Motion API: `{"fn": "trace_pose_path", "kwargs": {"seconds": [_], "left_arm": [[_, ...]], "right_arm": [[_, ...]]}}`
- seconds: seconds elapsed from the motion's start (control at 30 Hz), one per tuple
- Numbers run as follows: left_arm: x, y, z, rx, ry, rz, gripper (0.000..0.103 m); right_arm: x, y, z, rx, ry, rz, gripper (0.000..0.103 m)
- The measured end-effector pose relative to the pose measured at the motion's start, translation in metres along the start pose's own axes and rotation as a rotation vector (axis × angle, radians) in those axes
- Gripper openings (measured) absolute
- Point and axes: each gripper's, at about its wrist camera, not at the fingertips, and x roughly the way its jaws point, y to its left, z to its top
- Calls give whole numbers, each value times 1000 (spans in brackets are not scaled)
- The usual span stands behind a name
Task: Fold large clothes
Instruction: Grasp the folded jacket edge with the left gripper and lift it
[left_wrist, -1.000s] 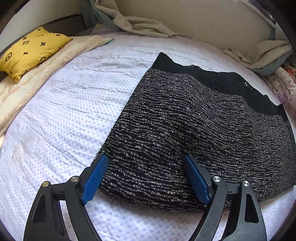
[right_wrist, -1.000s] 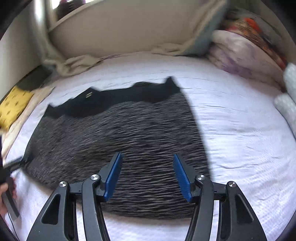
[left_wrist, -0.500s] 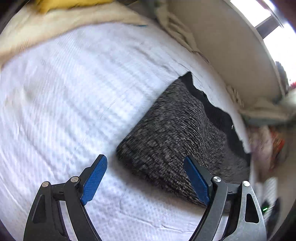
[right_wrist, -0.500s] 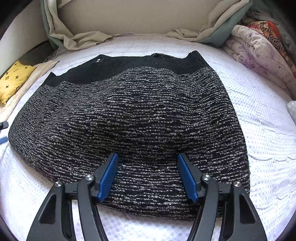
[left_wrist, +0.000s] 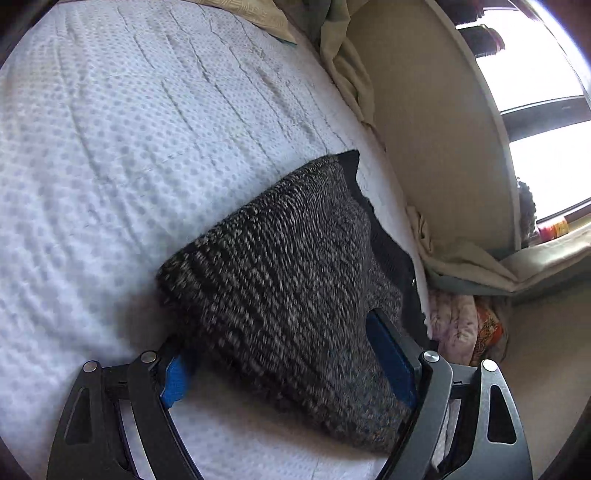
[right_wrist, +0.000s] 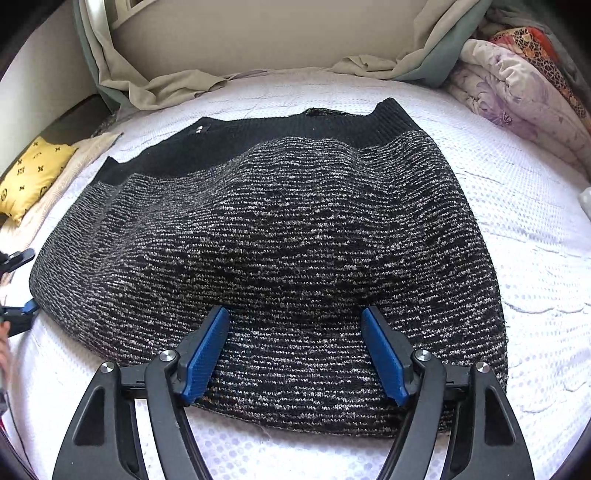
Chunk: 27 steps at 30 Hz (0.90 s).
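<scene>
A black-and-grey knit sweater (right_wrist: 277, 240) lies folded flat on the white dotted bedcover (right_wrist: 535, 258), its black ribbed band at the far side. My right gripper (right_wrist: 294, 312) hovers over the near hem with its jaws opening, and the blue pads (right_wrist: 384, 354) straddle the knit without pinching it. At the sweater's left end (left_wrist: 295, 280), my left gripper (left_wrist: 282, 328) stands open and rolled. The knit lies between its fingers and covers part of the left pad (left_wrist: 175, 380). That left gripper (right_wrist: 18, 284) also shows at the left edge of the right wrist view.
A yellow patterned cushion (right_wrist: 33, 177) sits on a beige sheet at the far left. Crumpled beige-green fabric (right_wrist: 166, 85) lines the wall behind. Folded floral quilts (right_wrist: 517, 85) are stacked at the far right. A bright window (left_wrist: 535, 74) is above the wall.
The left gripper has rolled and swung in to the sweater's left end, and the knit now lies between its fingers. The right gripper's jaws have widened and it has dropped closer to the hem.
</scene>
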Motion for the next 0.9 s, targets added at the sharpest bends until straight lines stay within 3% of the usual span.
{"fn": "trace_pose_path", "kwargs": {"seconds": [0.27, 0.33, 0.37, 0.4, 0.57, 0.63, 0.73, 0.8, 0.9], "left_arm": [[29, -16, 9, -10, -90, -54, 85], [38, -18, 11, -19, -77, -94, 70], [45, -17, 11, -31, -46, -125, 50], [55, -15, 11, -45, -11, -149, 45], [60, -15, 10, -19, -41, -147, 43], [61, -14, 12, -18, -37, -151, 43], [63, -16, 13, -17, -47, -133, 44], [63, -18, 12, -5, -63, -110, 47], [67, -24, 13, 18, -71, -94, 47]], "right_arm": [[0, 7, 0, -15, -7, -2, 81], [0, 6, 1, -4, -7, 5, 81], [-2, 5, 2, 11, -8, 12, 81], [-4, 4, 3, 25, -9, 18, 81], [-26, 3, 15, 46, -81, -55, 57], [-31, 9, 24, 18, -104, -51, 43], [-23, 27, 42, -52, -84, -1, 29], [-18, 39, 48, -90, -75, 30, 22], [-9, 55, 51, -137, -70, 54, 22]]}}
